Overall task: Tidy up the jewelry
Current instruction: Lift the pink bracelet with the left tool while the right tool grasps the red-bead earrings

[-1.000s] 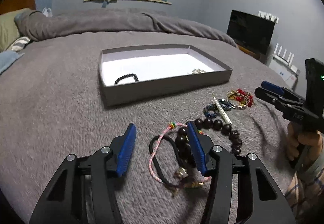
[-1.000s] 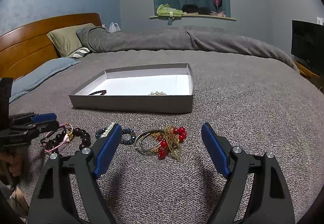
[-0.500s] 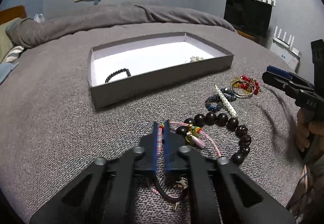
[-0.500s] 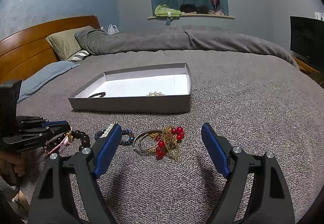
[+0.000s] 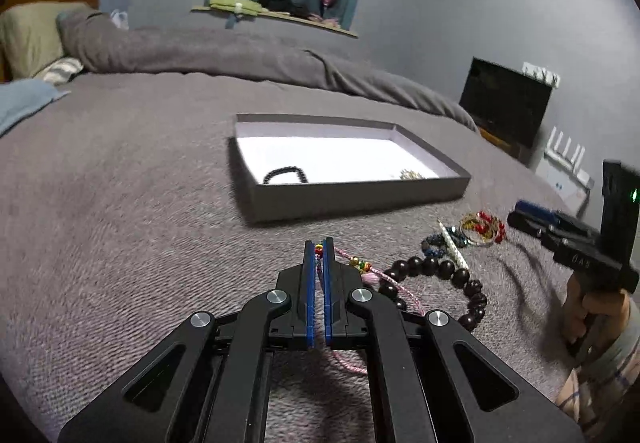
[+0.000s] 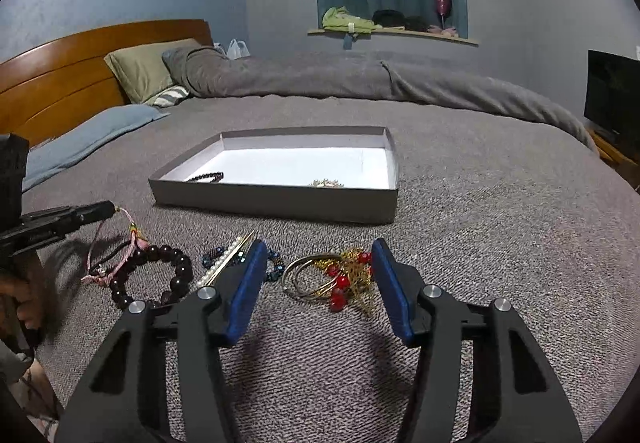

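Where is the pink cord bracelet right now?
The pink cord bracelet hangs from the shut left gripper, lifted just above the bed, beside the dark bead bracelet, short of the grey box.

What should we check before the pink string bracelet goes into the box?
1. Left gripper shut on pink cord bracelet: ok.
2. Bracelet fully off the bed: not ok, its lower end hangs down by the dark bead bracelet.
3. Cord free of those beads: cannot tell.
4. Gray box has bare floor: ok.
5. Right gripper out of the path: ok, open over the red-bead bangles.
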